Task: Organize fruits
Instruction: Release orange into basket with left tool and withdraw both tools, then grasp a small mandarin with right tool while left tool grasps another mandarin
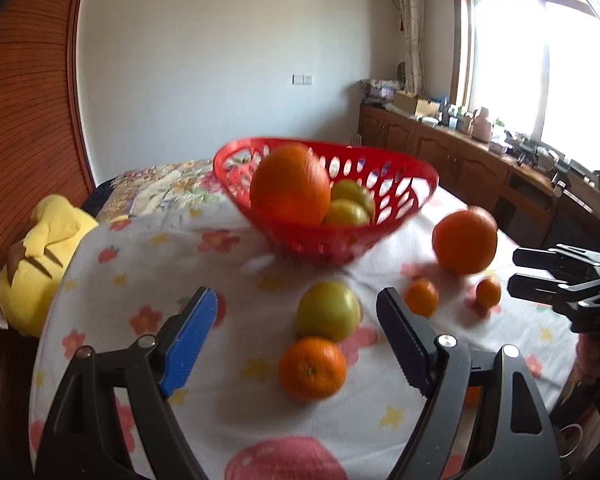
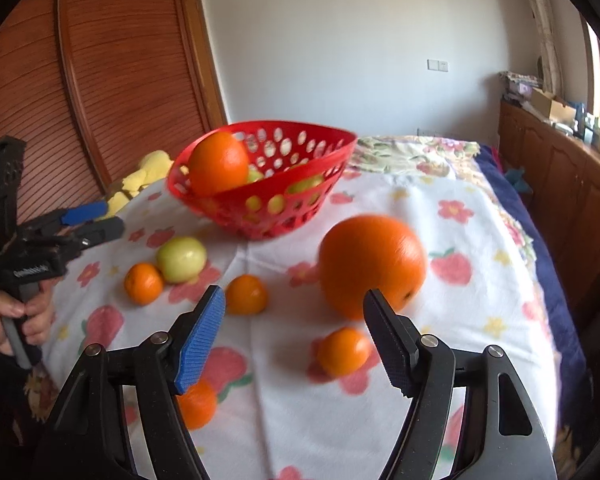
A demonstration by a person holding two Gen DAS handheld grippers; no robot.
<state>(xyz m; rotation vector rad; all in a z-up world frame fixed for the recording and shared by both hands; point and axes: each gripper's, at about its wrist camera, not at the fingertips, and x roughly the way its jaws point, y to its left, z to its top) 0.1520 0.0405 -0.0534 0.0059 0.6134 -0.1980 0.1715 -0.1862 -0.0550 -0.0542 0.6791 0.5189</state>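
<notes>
A red perforated basket (image 1: 404, 188) (image 2: 320, 168) stands on the flowered cloth, holding a big orange (image 1: 290, 184) (image 2: 218, 162) and green fruits (image 1: 350, 204). Loose on the cloth are a big orange (image 1: 465, 240) (image 2: 372, 266), a green apple (image 1: 328, 311) (image 2: 181, 259) and several small tangerines (image 1: 312, 367) (image 2: 344, 351). My left gripper (image 1: 296, 336) is open and empty, hovering just before the apple and a tangerine. My right gripper (image 2: 294, 332) is open and empty, close to the loose big orange. Each gripper shows in the other's view (image 1: 518, 270) (image 2: 100, 220).
A yellow plush toy (image 1: 40, 256) (image 2: 140, 180) lies at the cloth's left edge by the wooden slatted door (image 2: 100, 80). A wooden cabinet (image 1: 460, 160) with clutter runs along the right wall under the window. A patterned quilt (image 2: 420, 152) lies behind the basket.
</notes>
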